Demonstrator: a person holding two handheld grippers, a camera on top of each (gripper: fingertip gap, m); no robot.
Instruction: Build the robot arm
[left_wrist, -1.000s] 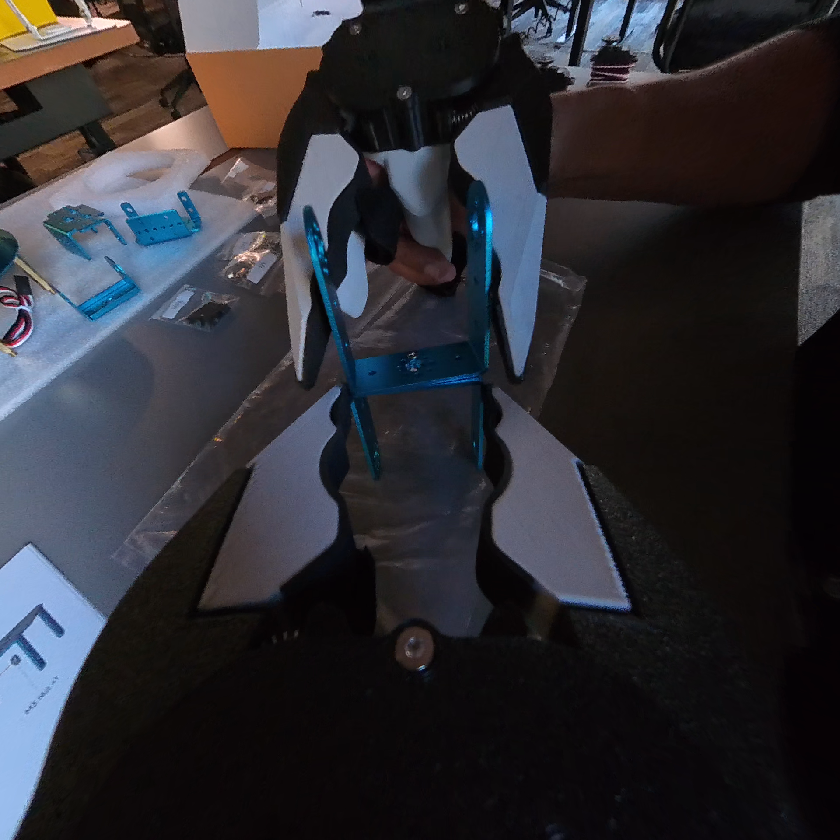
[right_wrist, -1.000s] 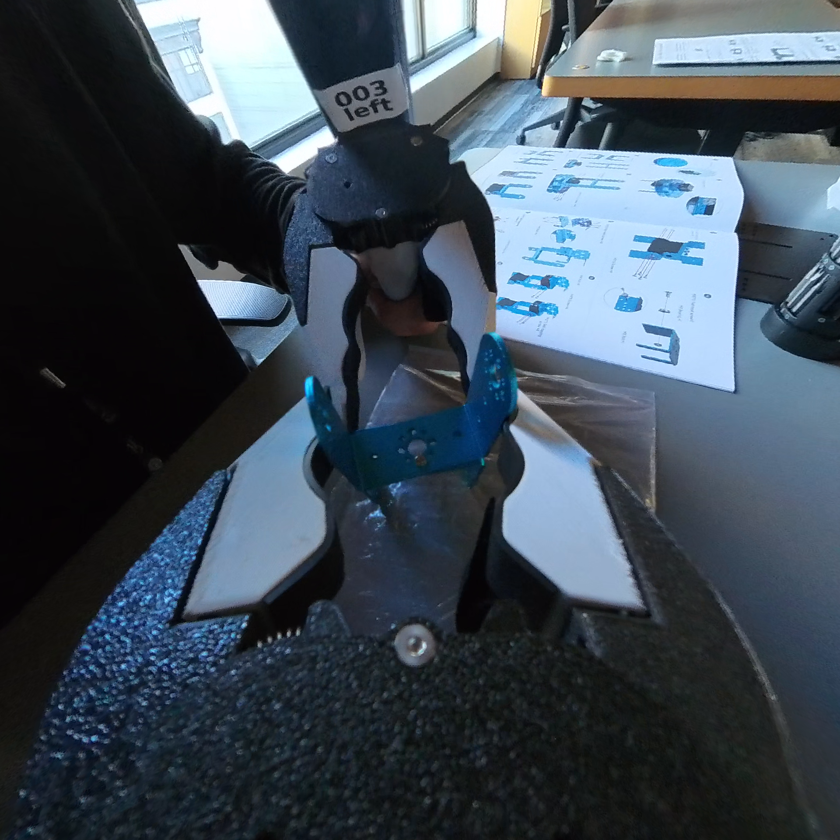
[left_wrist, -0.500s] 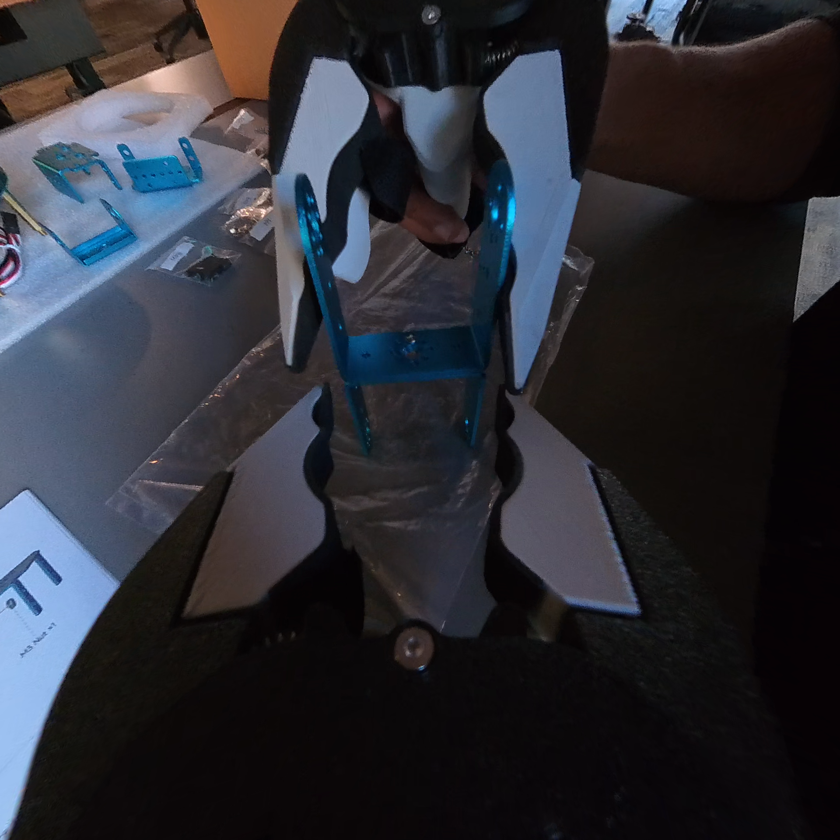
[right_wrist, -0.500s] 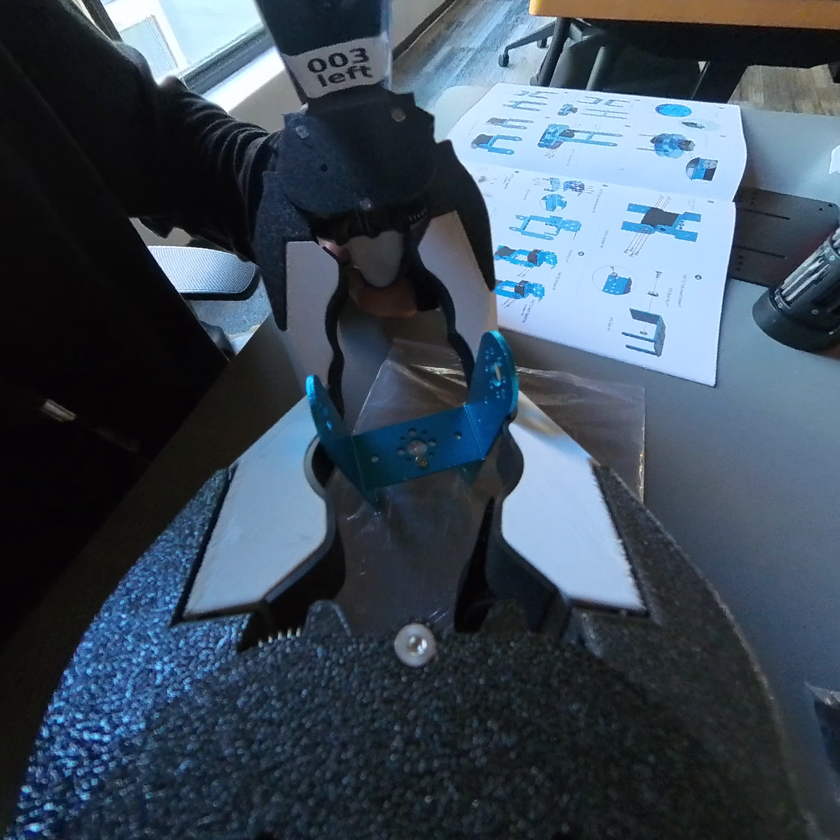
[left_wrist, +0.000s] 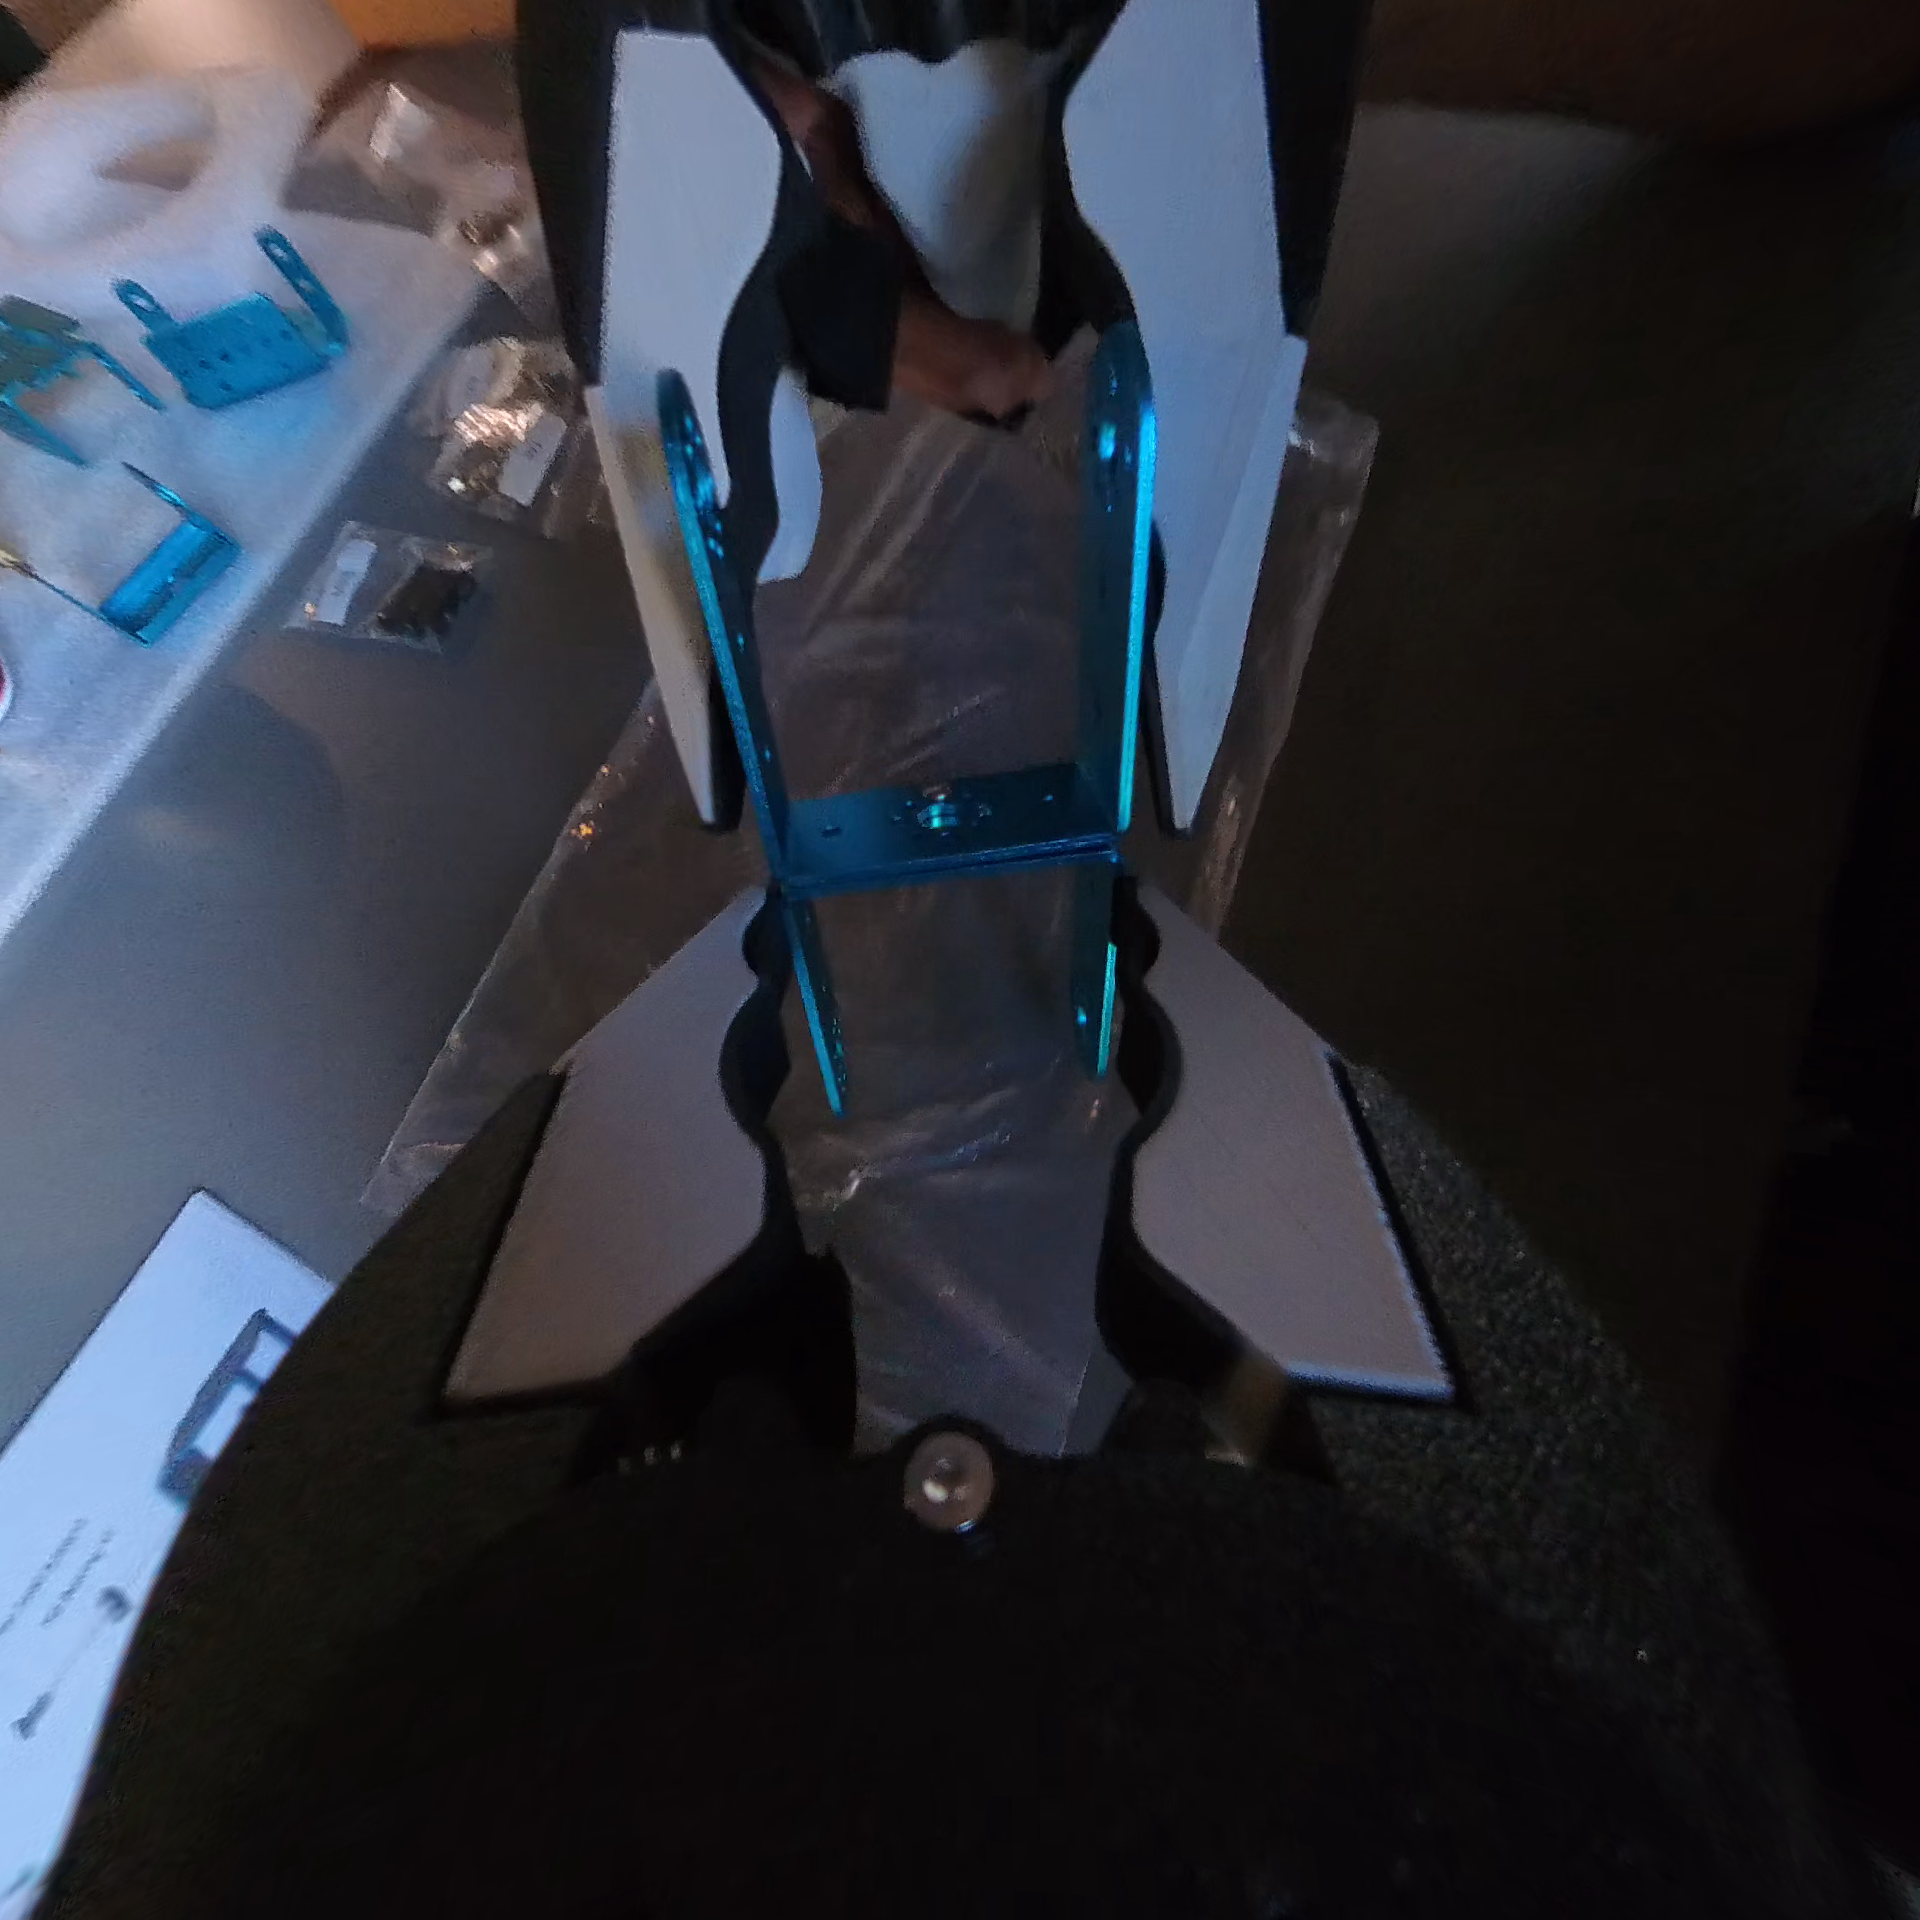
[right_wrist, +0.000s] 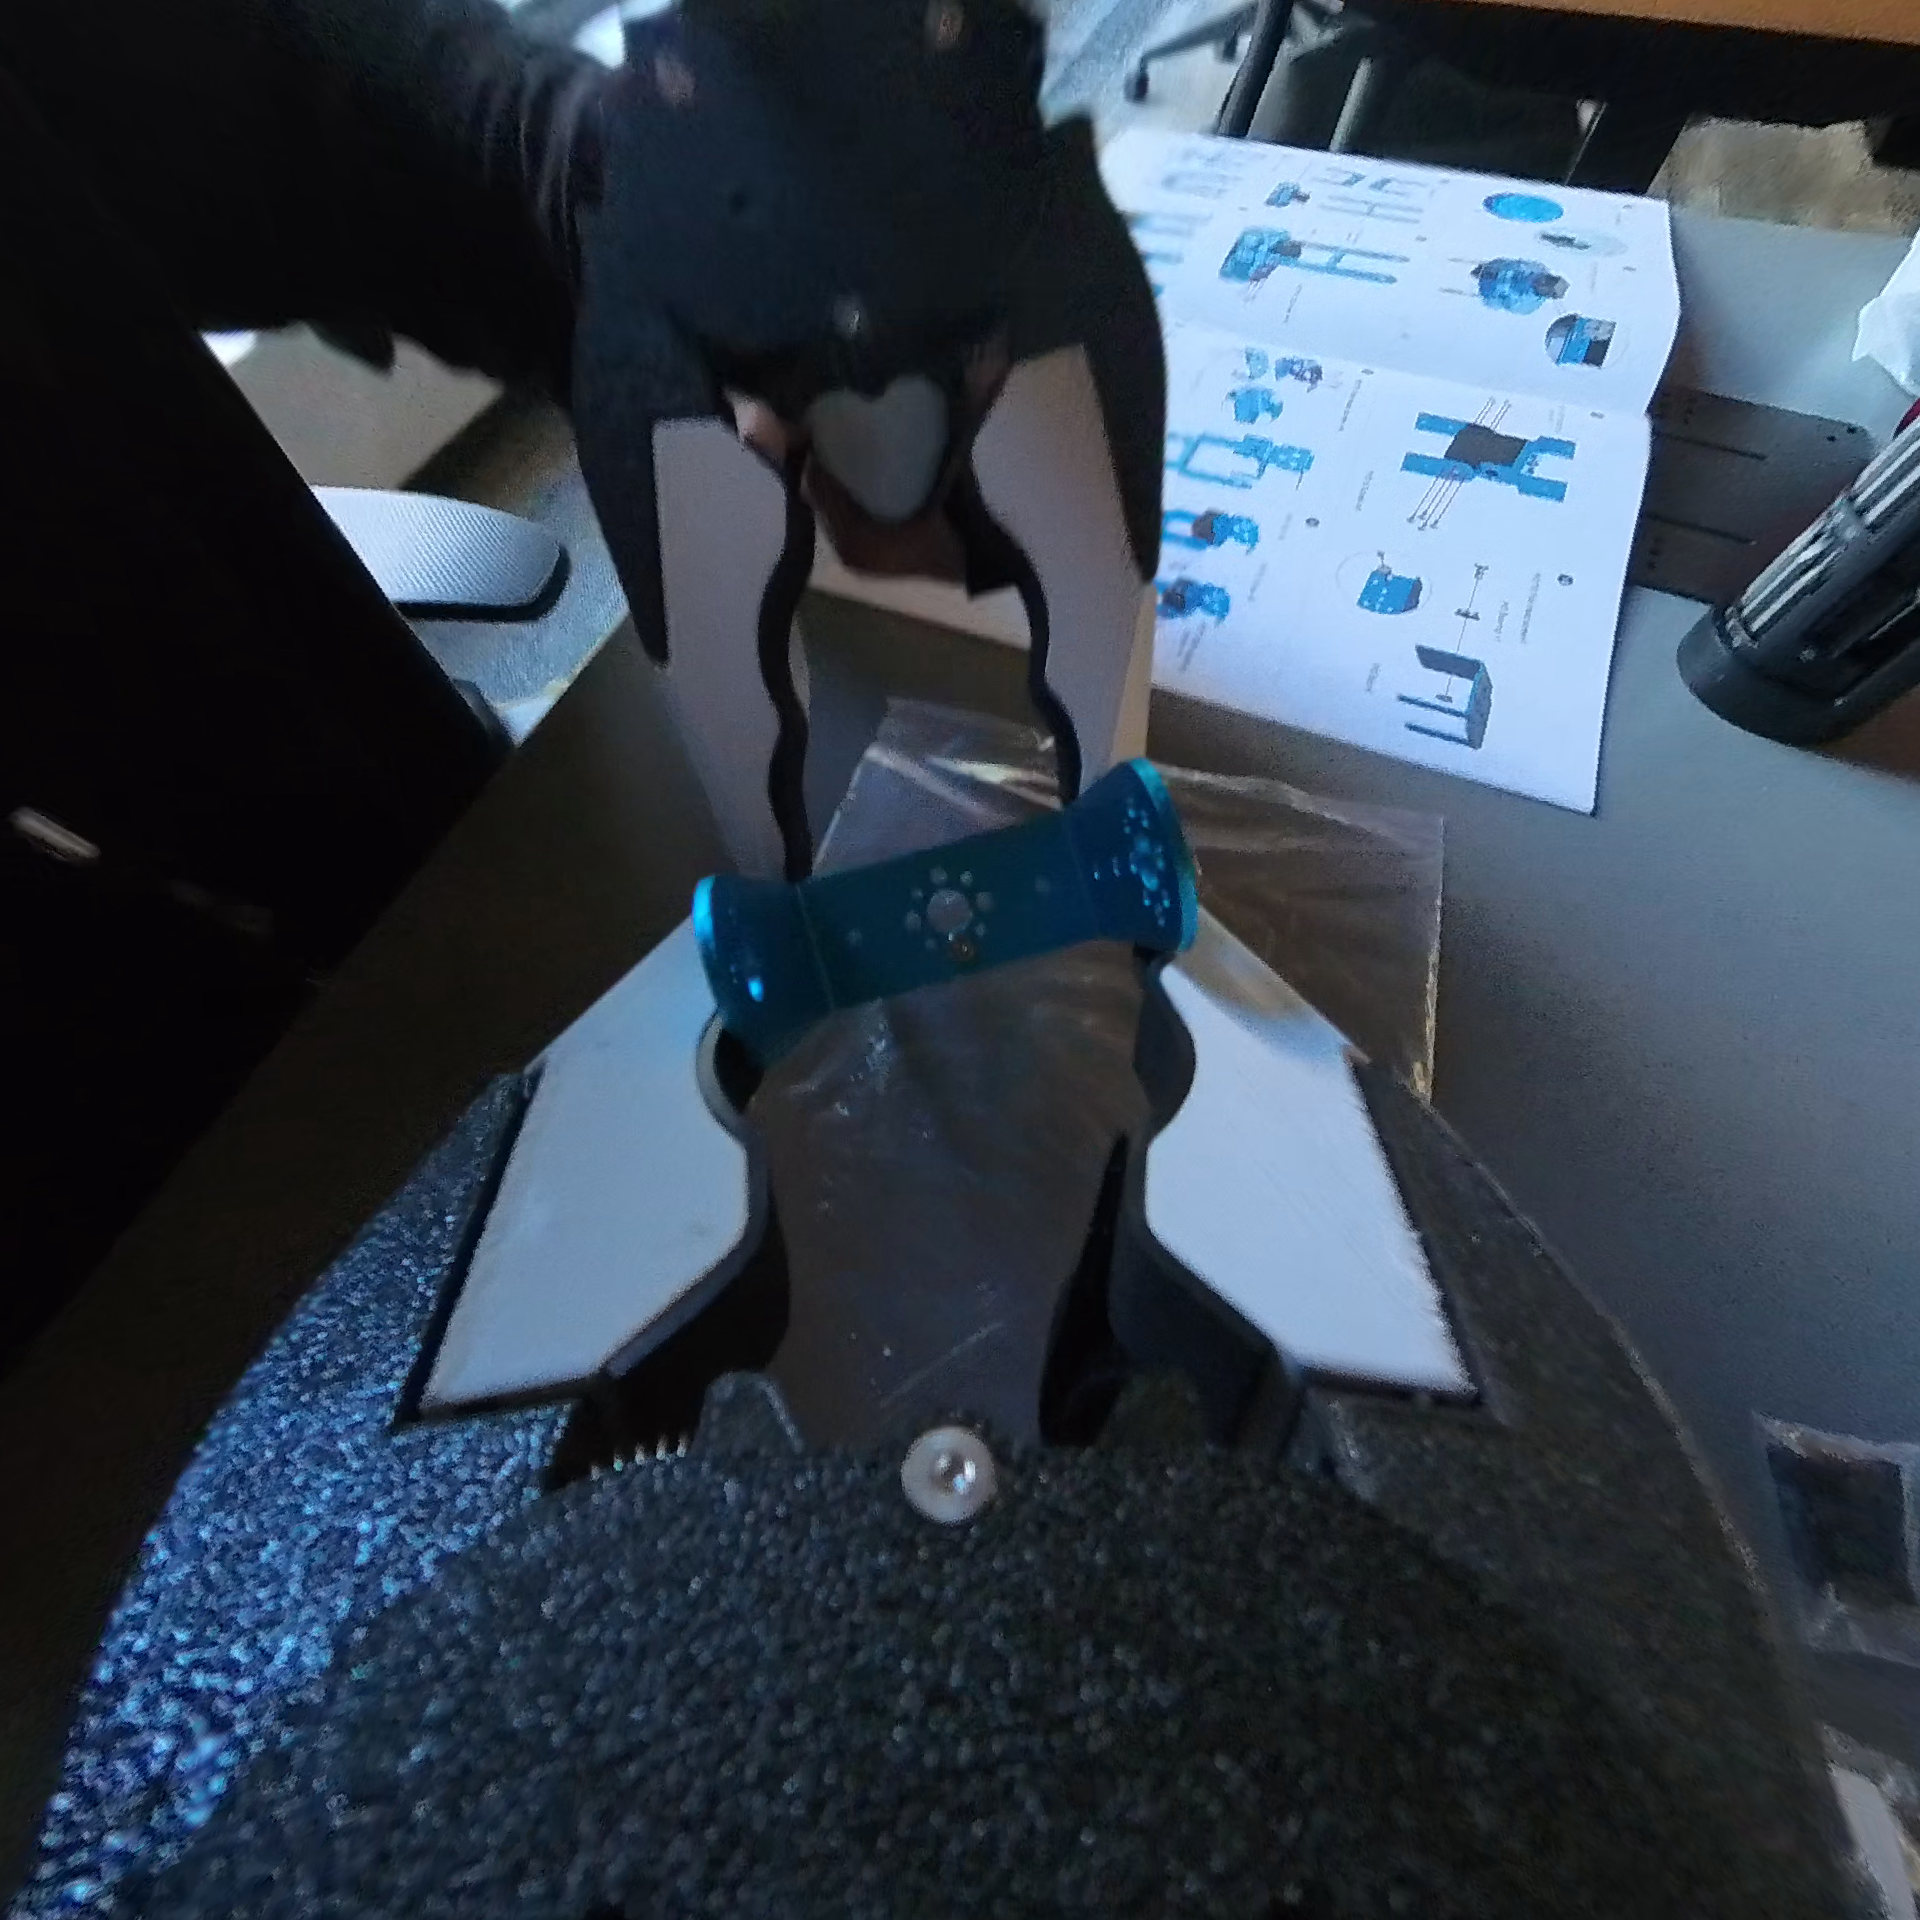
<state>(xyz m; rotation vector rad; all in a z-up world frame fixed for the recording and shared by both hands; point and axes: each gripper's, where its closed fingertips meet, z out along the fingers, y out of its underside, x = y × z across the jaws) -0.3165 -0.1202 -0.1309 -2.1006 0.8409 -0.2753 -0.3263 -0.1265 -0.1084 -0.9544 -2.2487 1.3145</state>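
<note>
A blue metal bracket assembly (left_wrist: 940, 831), two U-brackets joined back to back in an H shape, is held above a clear plastic bag (left_wrist: 935, 644) on the grey table. My left gripper (left_wrist: 945, 935) is shut on the outer sides of its near pair of legs. My right gripper (left_wrist: 945, 821) faces it from the far side, shut on the far pair of legs. In the right wrist view, my right gripper (right_wrist: 940, 1008) clamps the assembly (right_wrist: 935, 925), with the left gripper (right_wrist: 930, 821) right behind it over the bag (right_wrist: 1299, 894).
An open instruction booklet (right_wrist: 1455, 468) lies behind the bag; a page of it shows at the lower left (left_wrist: 104, 1455). Loose blue brackets (left_wrist: 239, 332) lie on white foam at the left, beside small parts bags (left_wrist: 405, 592). A black tool holder (right_wrist: 1829, 623) stands at the right.
Both grippers keep their hold. The assembly has tilted, so its drilled crosspiece now faces the right wrist camera. The two grippers look closer together, and both views are motion-blurred.
</note>
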